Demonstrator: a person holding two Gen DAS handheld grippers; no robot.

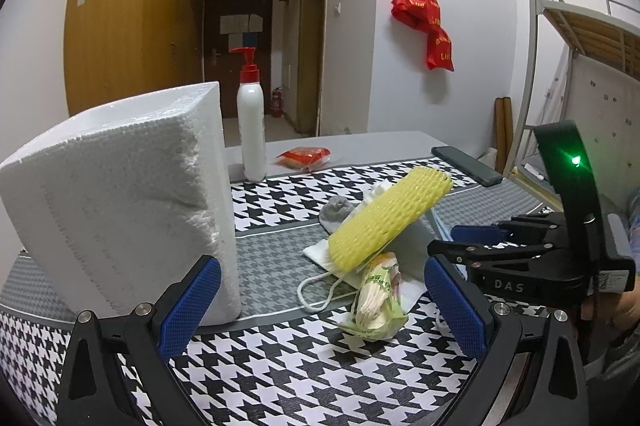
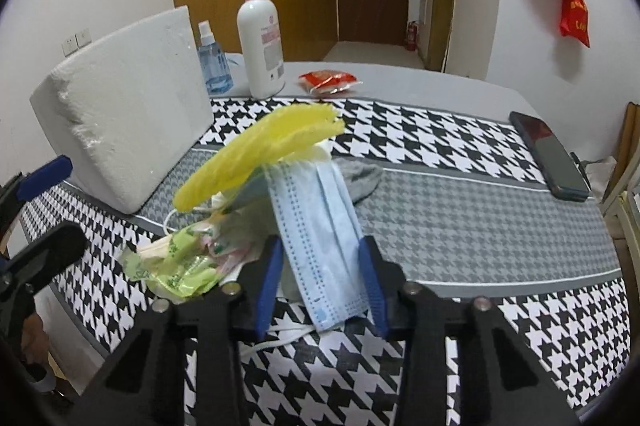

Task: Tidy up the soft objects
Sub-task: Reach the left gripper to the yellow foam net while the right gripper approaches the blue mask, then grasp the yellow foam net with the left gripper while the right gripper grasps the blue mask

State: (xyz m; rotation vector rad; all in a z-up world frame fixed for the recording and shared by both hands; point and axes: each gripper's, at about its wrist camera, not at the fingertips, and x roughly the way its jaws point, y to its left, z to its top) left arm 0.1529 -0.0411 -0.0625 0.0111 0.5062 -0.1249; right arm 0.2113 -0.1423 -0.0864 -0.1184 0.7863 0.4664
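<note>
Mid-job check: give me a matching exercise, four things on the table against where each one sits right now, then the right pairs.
Things:
1. face mask
2. yellow foam net
3. phone
4. foam block

Places:
A. flat near the table's far right edge
B. between the right gripper's jaws
C. standing upright at the left of the table
D. propped at a slant on top of the pile

Pairs: 1-B, 2-D, 3-A, 4-C

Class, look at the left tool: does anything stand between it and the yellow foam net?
Nothing visible does. The left tool is open, aimed at the net; only tablecloth and a green packet, lying under the net's near end, are ahead.
</note>
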